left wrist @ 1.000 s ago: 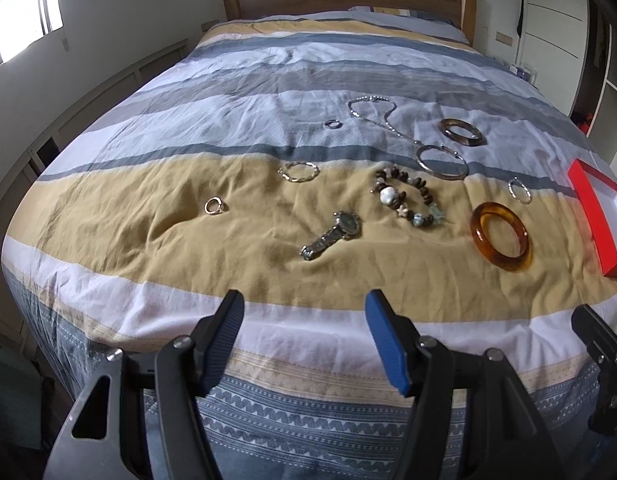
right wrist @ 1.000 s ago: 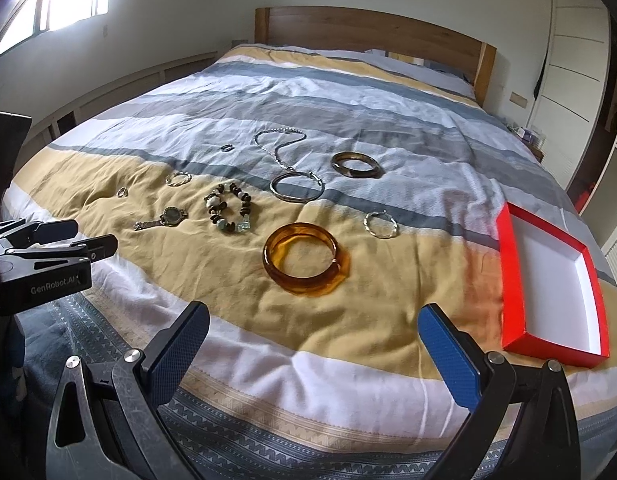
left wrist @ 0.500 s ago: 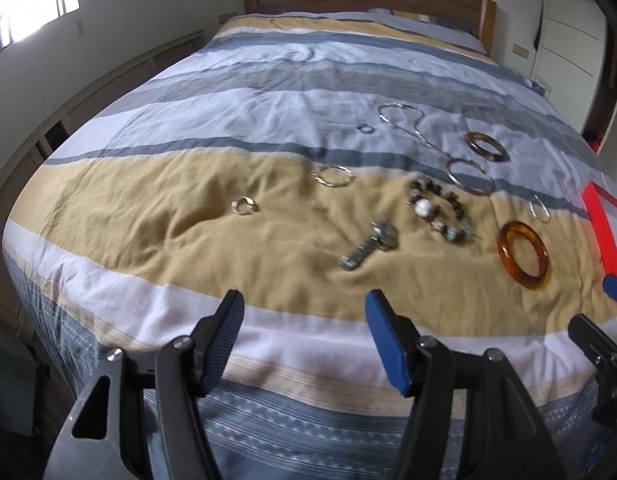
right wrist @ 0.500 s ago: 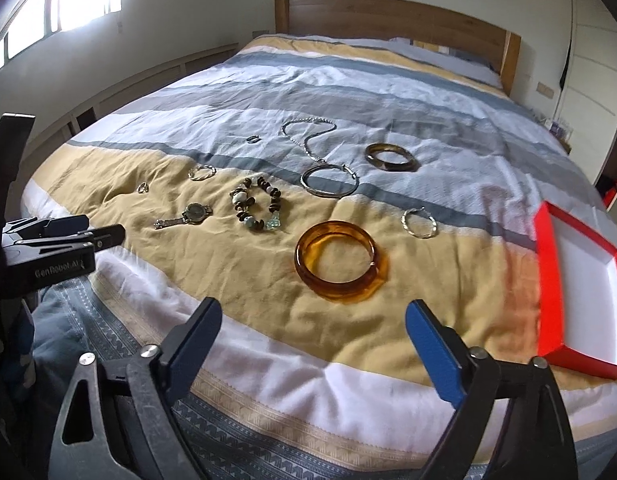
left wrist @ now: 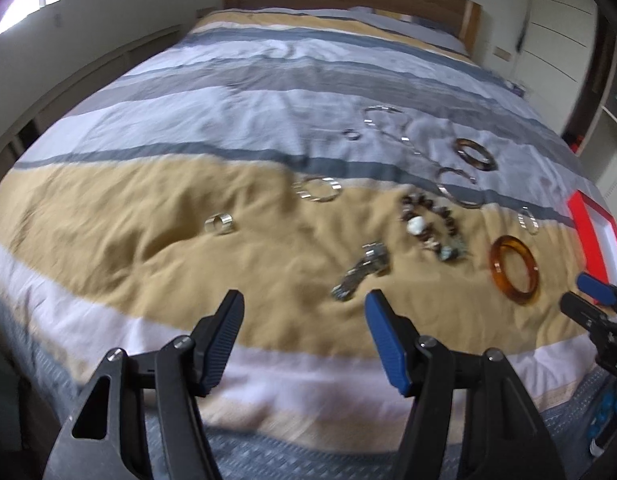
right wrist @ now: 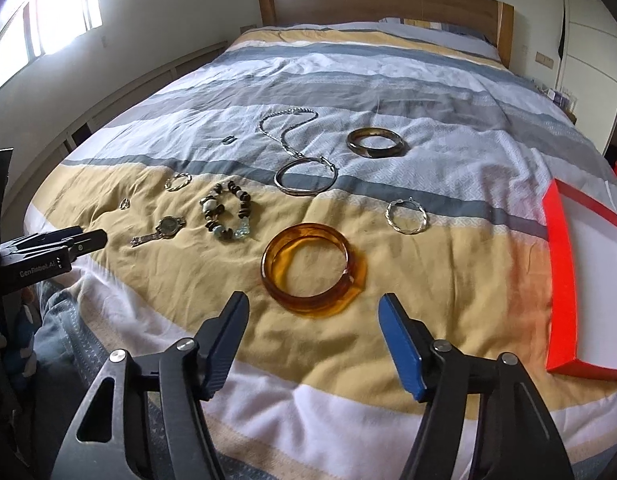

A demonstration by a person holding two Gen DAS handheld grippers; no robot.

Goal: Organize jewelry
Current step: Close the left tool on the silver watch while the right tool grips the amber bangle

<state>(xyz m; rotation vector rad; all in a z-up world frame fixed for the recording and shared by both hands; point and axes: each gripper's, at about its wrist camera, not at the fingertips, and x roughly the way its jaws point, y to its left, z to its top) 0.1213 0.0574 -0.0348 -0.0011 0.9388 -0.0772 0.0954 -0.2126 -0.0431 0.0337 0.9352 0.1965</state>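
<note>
The amber bangle [right wrist: 313, 269] lies flat on the quilt [right wrist: 428, 280], just ahead of the right gripper [right wrist: 313, 346], whose jaws gape wide and hold nothing. The left gripper [left wrist: 304, 342] is likewise open and empty, near the watch [left wrist: 362, 270], though that view is blurred. The red box [right wrist: 560, 280] sits to the right, still bare. The bangle looks rigid, smooth and probably slippery; pinching across one side of its rim should serve, pressing slightly into the soft bedding.
</note>
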